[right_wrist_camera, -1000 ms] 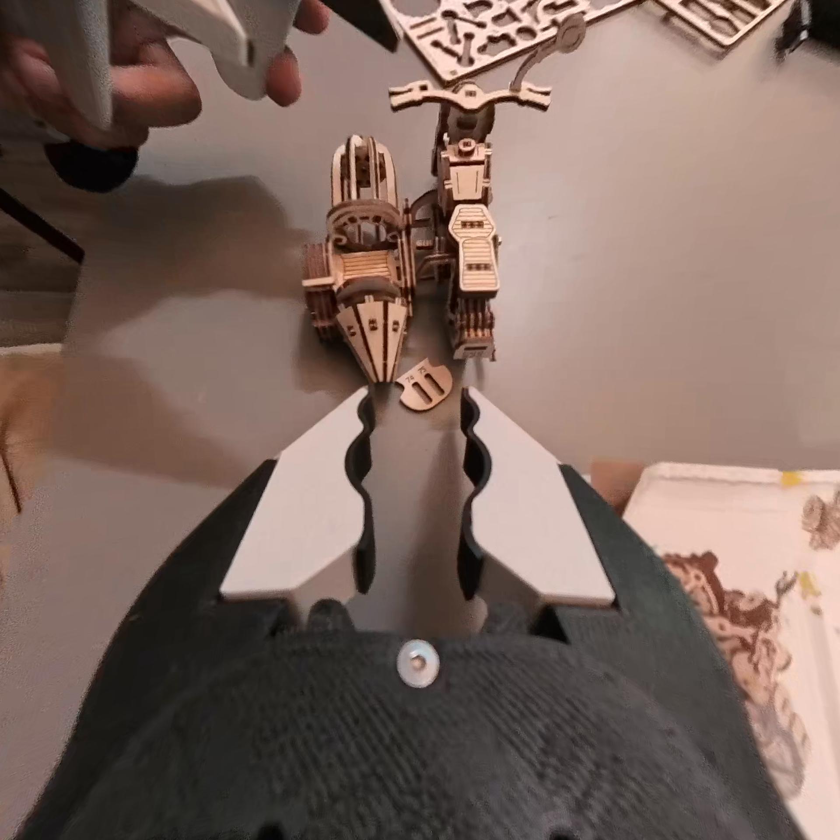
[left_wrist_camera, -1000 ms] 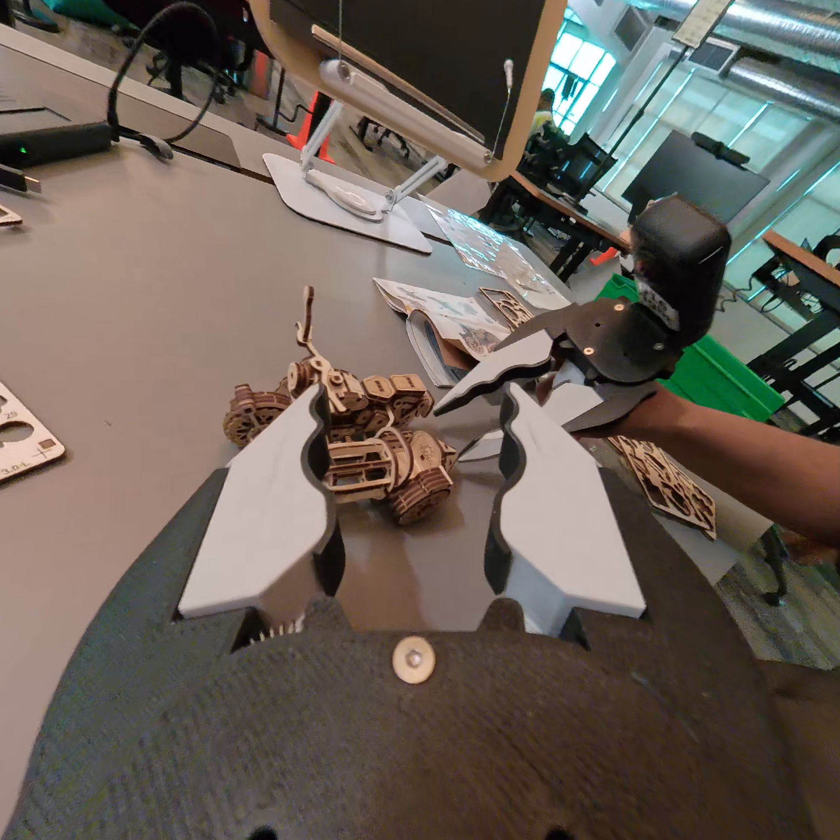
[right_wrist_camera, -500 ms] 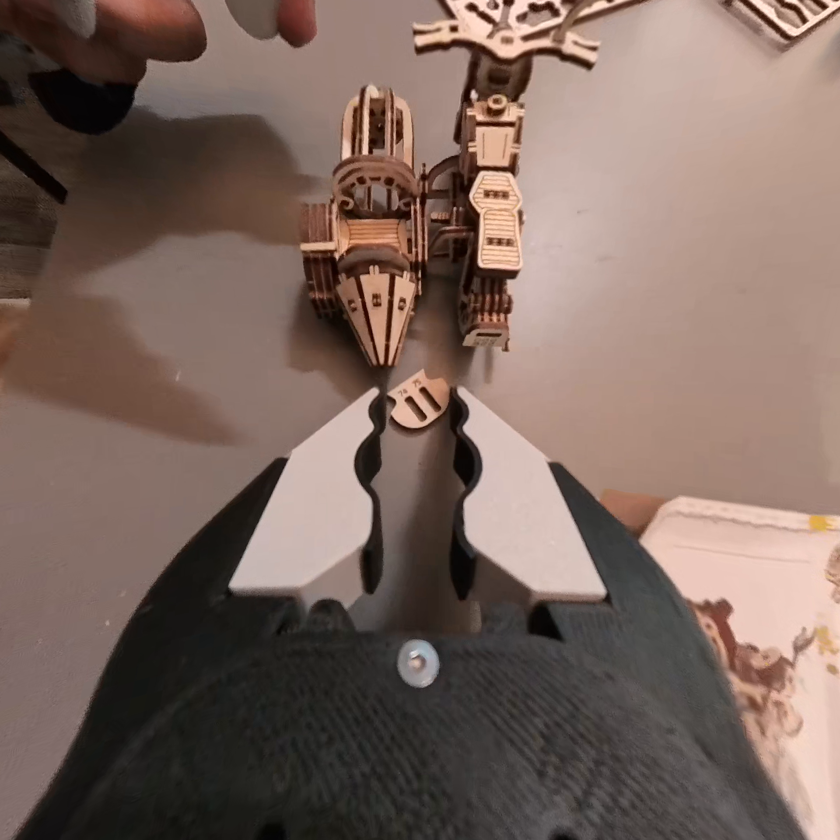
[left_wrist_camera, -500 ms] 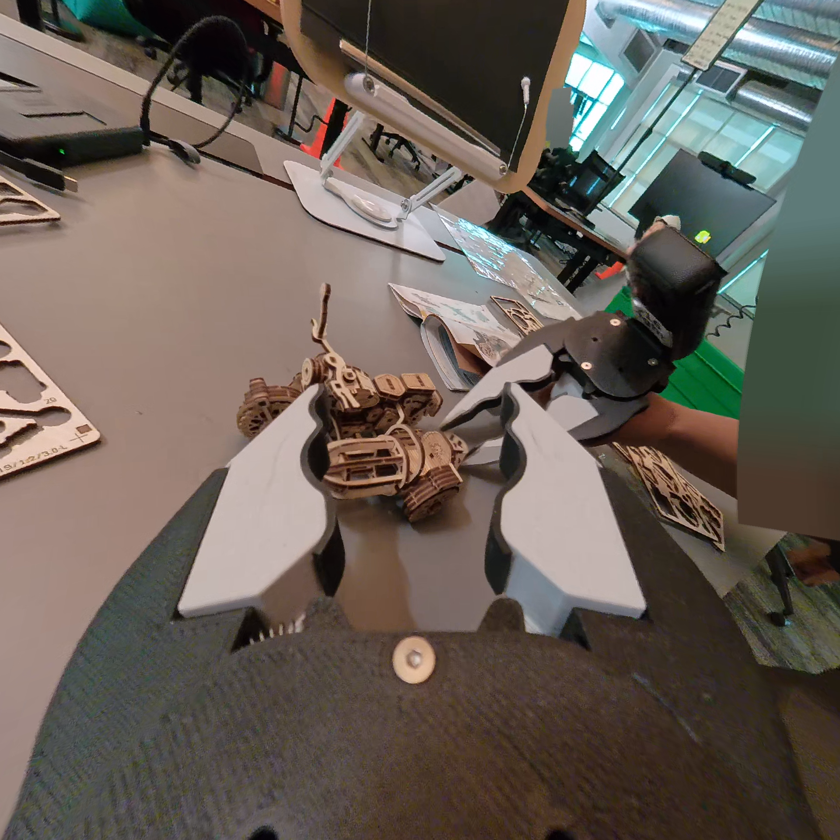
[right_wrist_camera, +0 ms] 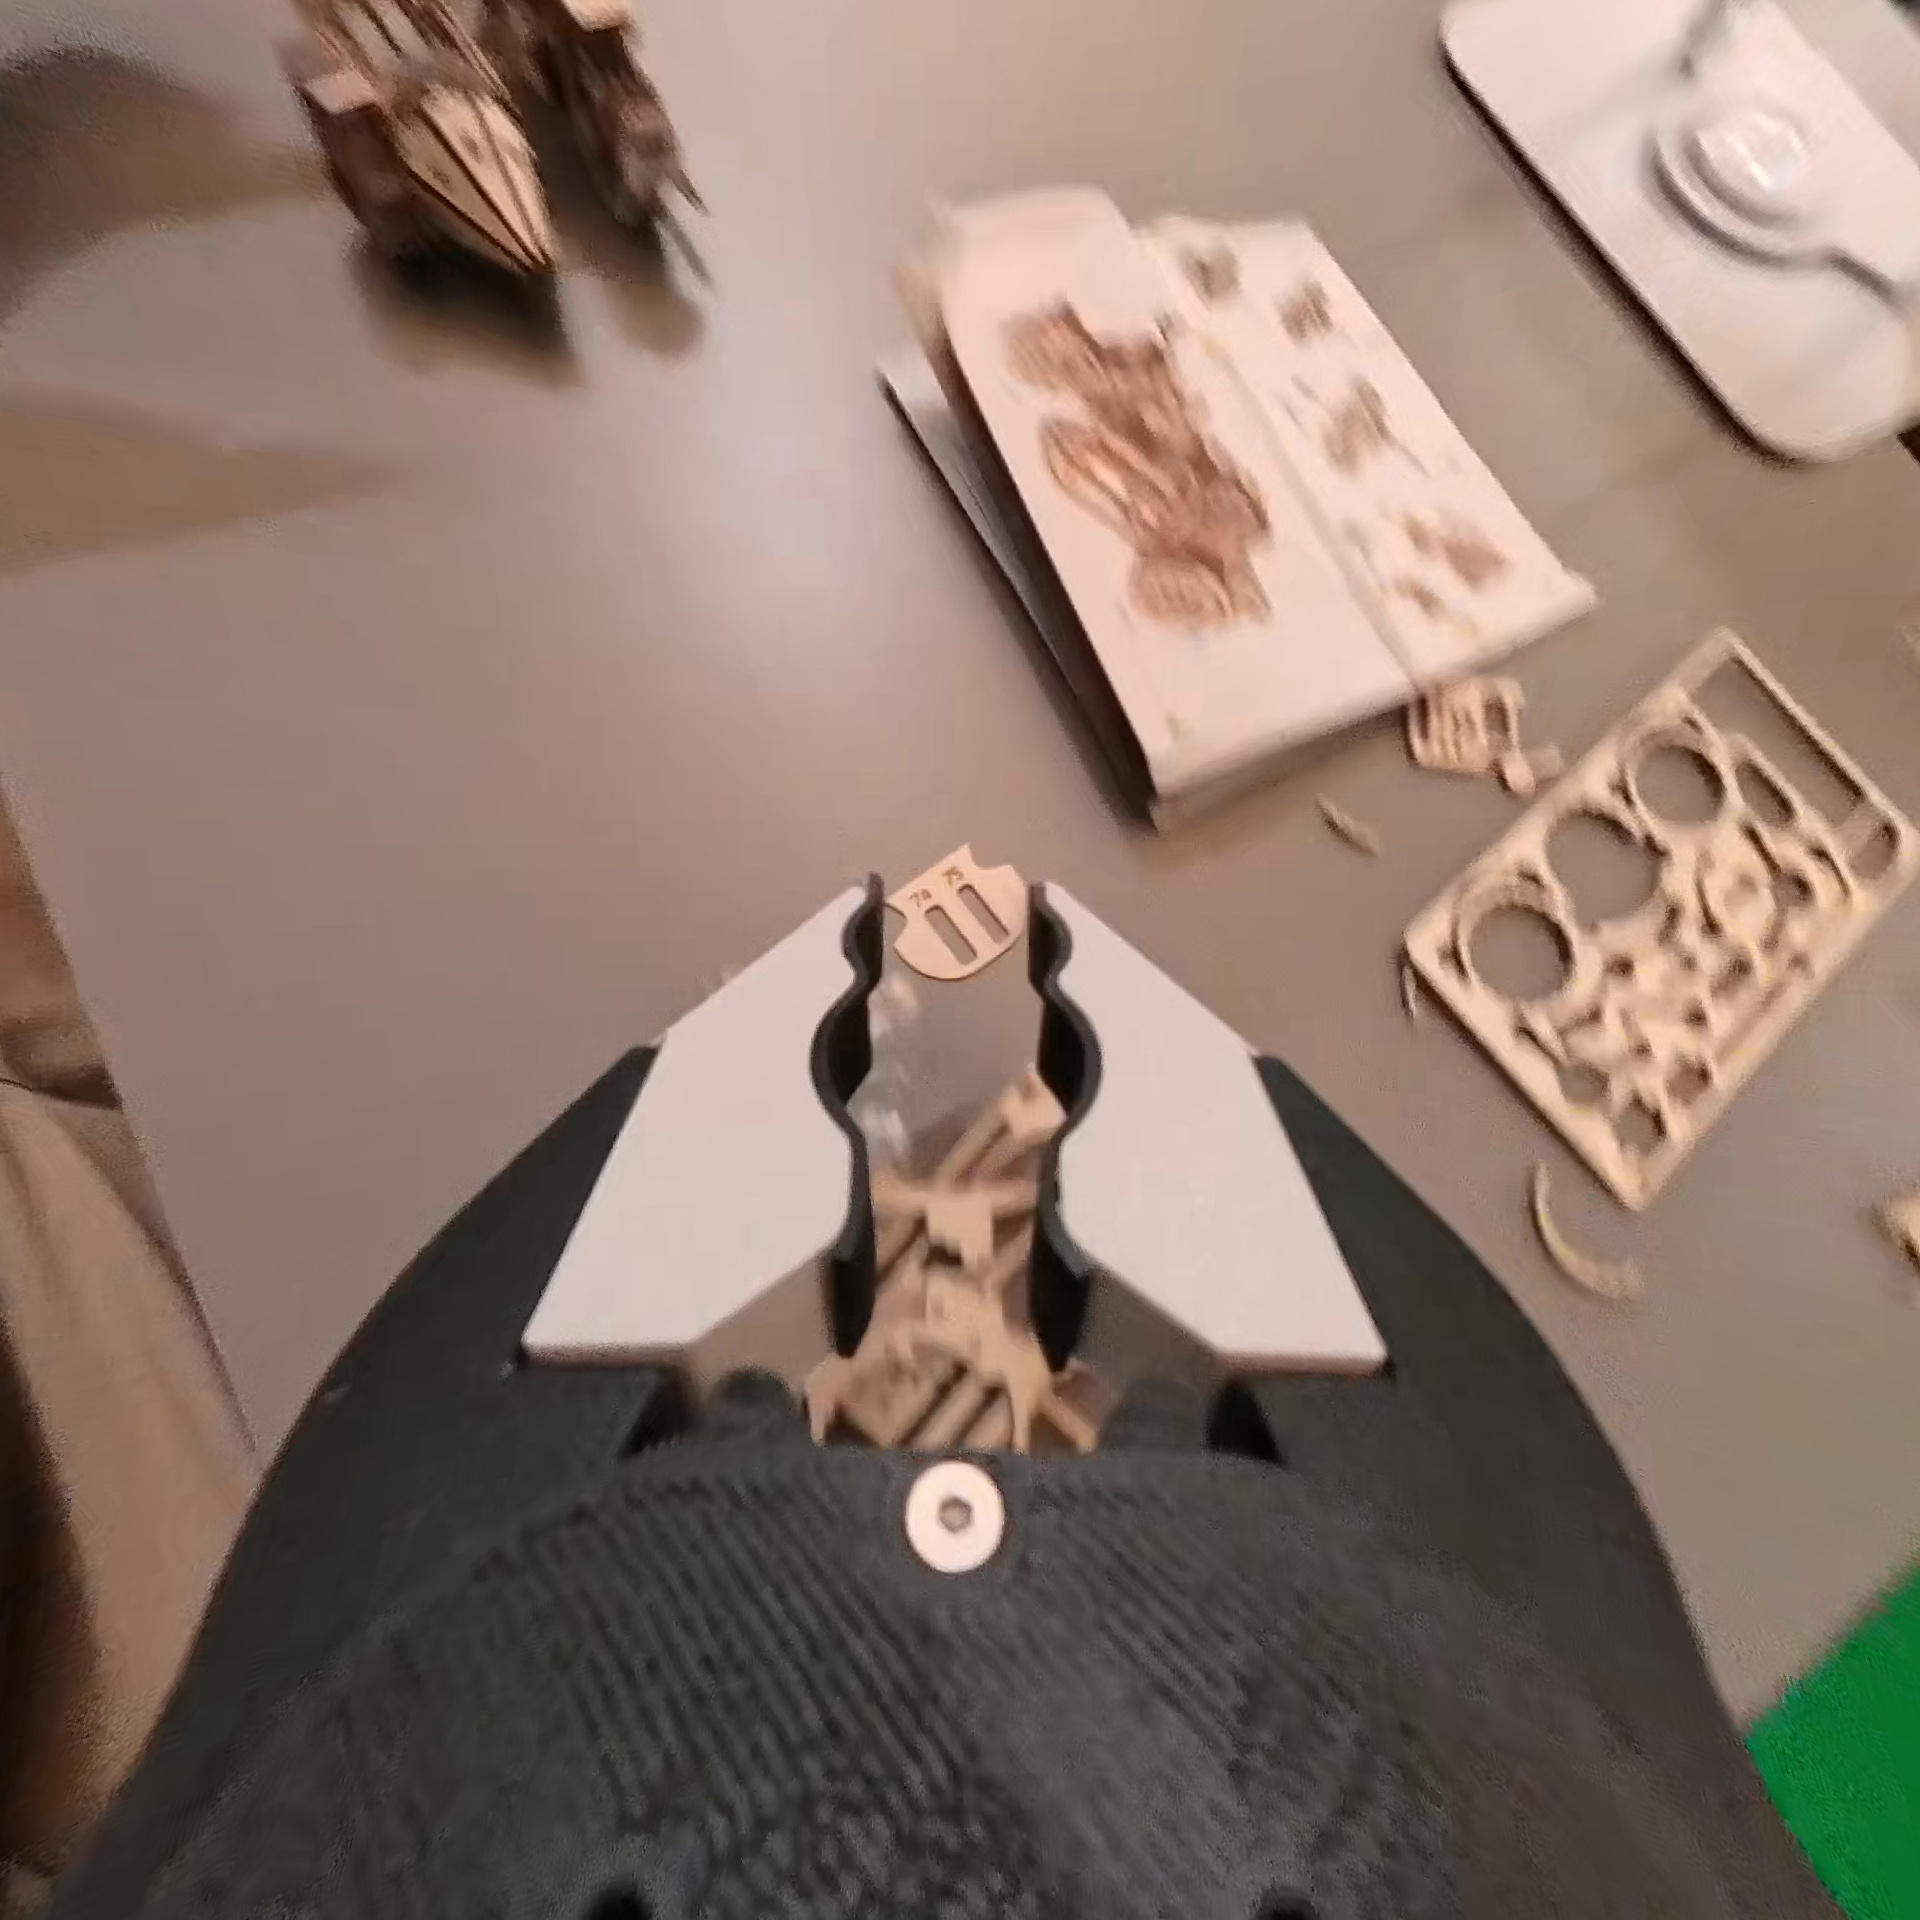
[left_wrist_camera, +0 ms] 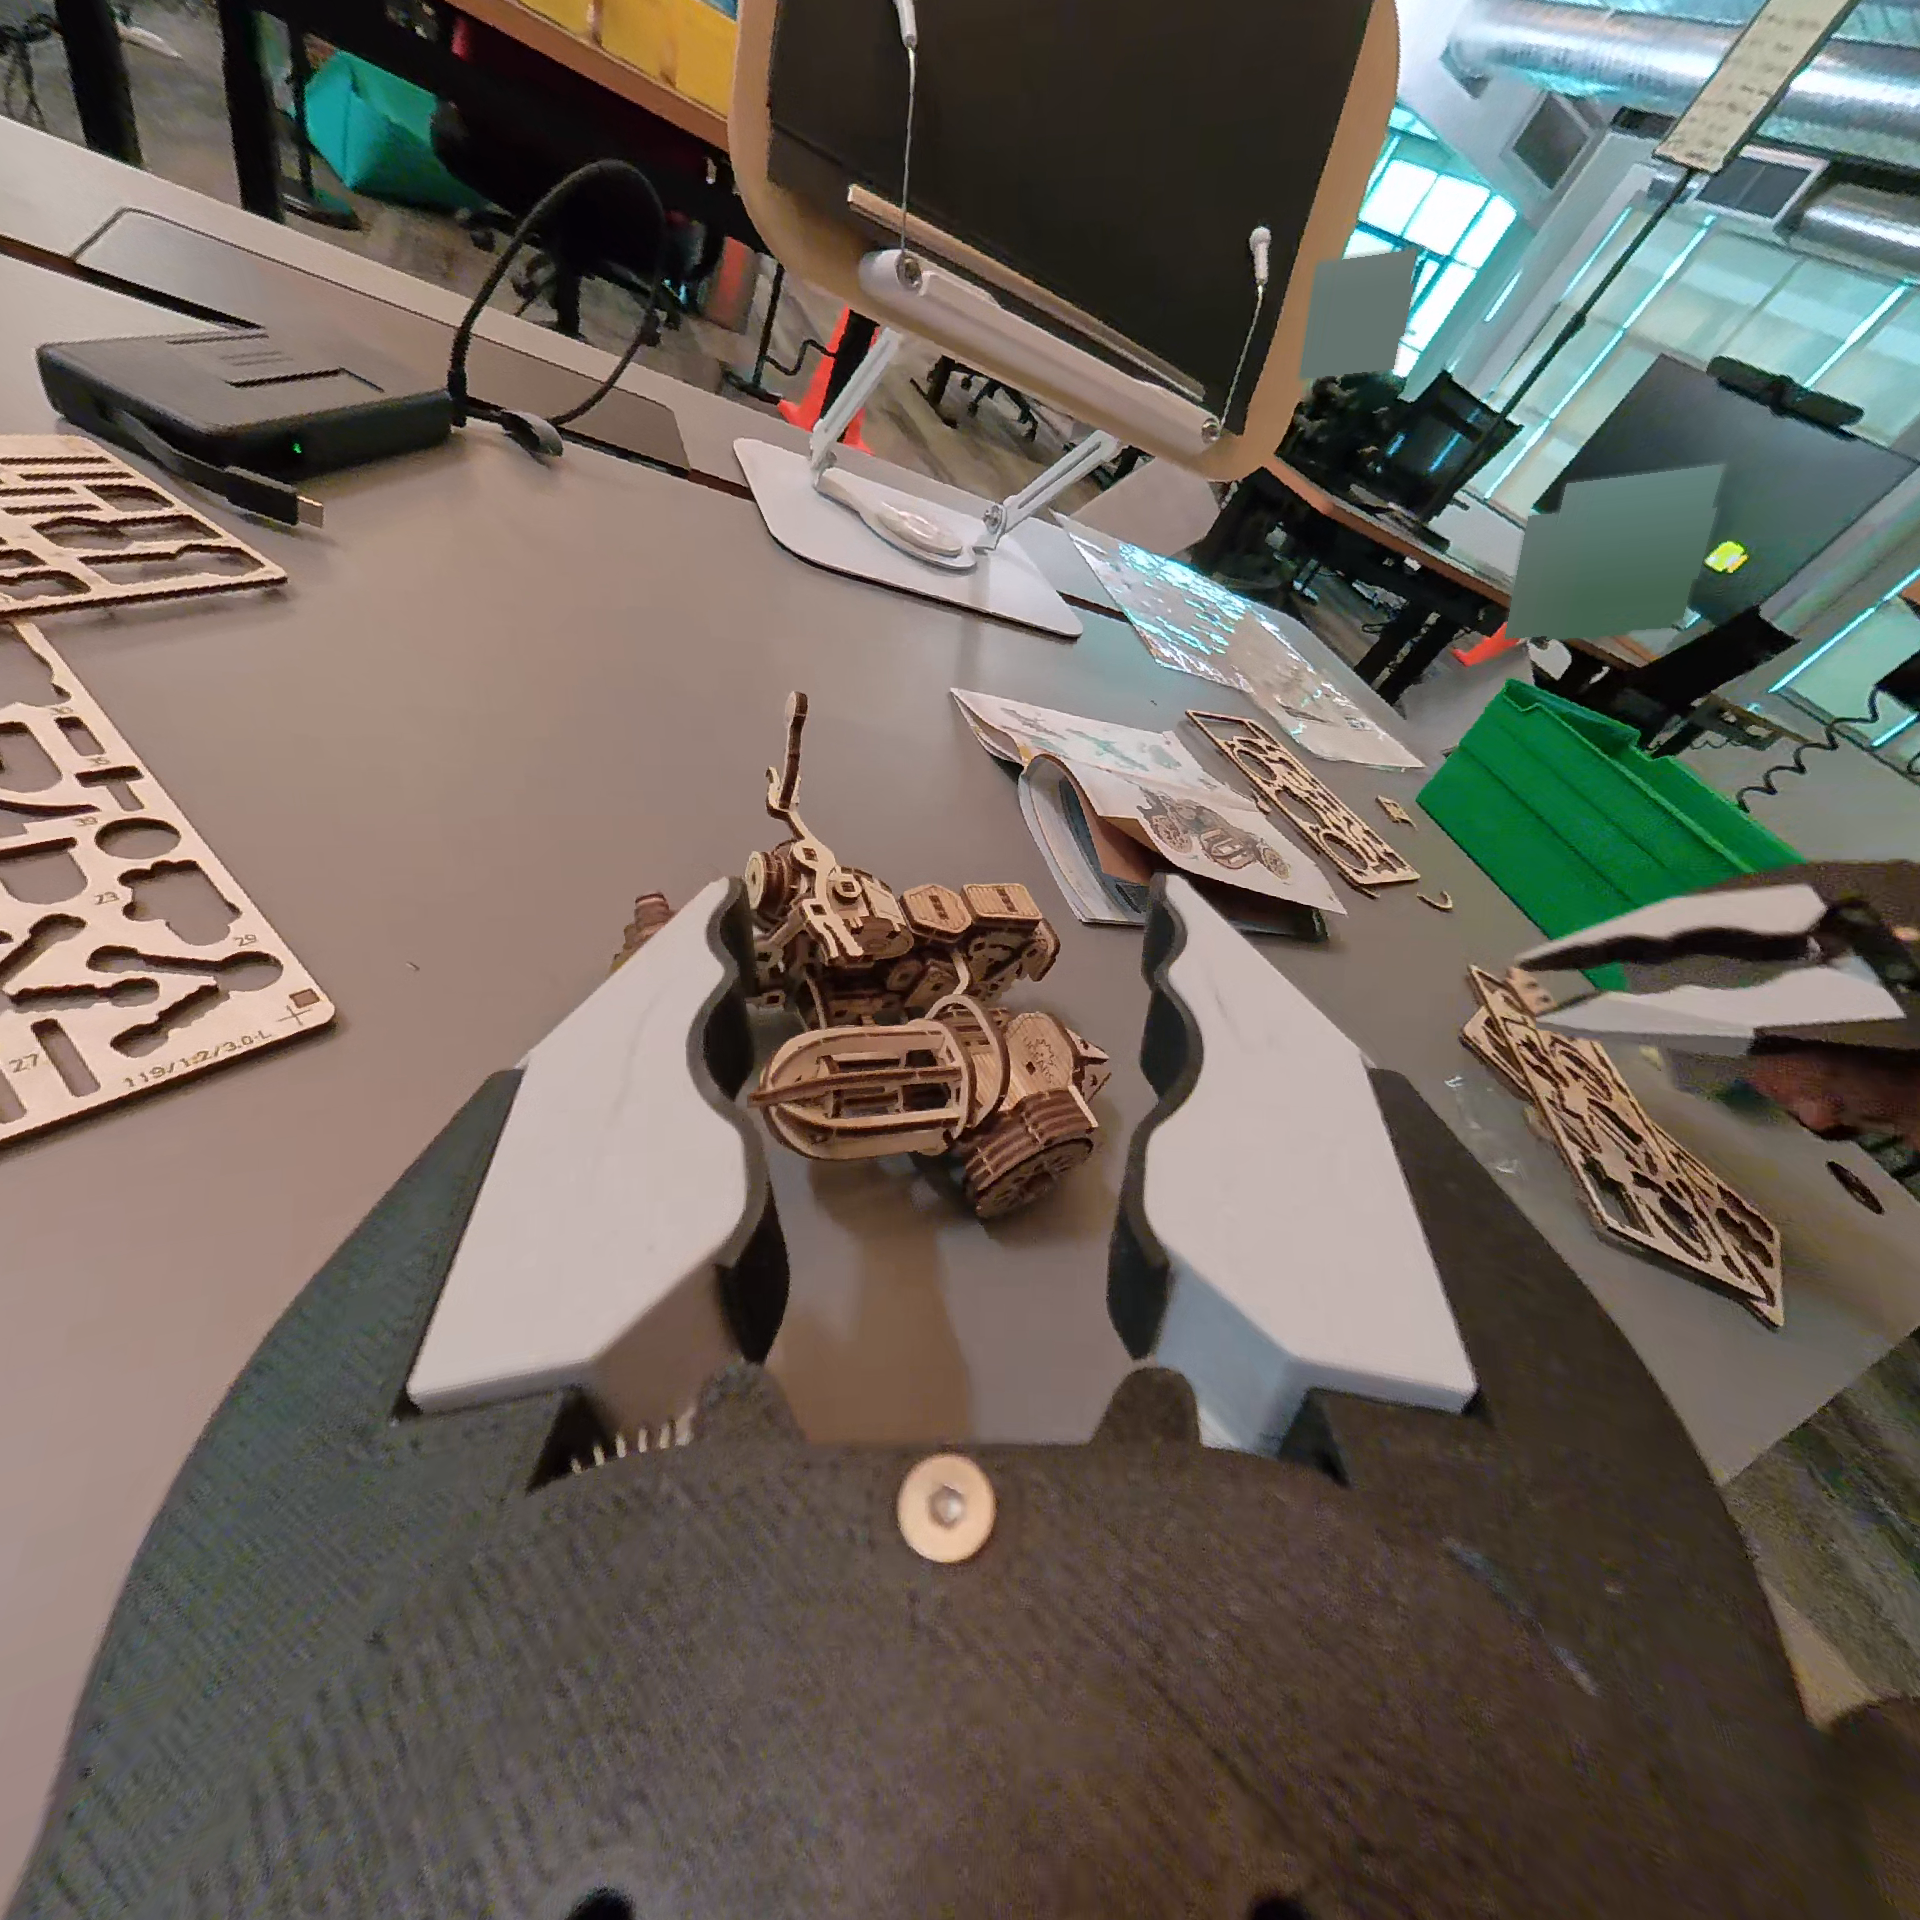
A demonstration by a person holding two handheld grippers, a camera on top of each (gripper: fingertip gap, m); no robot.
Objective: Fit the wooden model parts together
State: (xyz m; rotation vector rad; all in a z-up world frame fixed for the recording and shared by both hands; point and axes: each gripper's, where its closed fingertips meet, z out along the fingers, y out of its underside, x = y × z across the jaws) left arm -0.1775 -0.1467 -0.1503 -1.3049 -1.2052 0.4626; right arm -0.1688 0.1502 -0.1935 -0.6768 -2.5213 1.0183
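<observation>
The right gripper [right_wrist_camera: 954,906] pinches a small rounded wooden piece [right_wrist_camera: 954,920] with two slots between its fingertips, lifted above the grey table [right_wrist_camera: 520,727]; just beyond lie a folded booklet [right_wrist_camera: 1226,520] and a punched-out wooden sheet [right_wrist_camera: 1662,966], and farther off, upper left, the wooden motorcycle model [right_wrist_camera: 488,135] (badly blurred here). The left gripper [left_wrist_camera: 940,925] hangs with its fingers spread wide and empty, and the model [left_wrist_camera: 914,997] seems to sit on the table between and just past them. Behind it stand a white stand [left_wrist_camera: 904,530] and, far left, a black box [left_wrist_camera: 239,400].
</observation>
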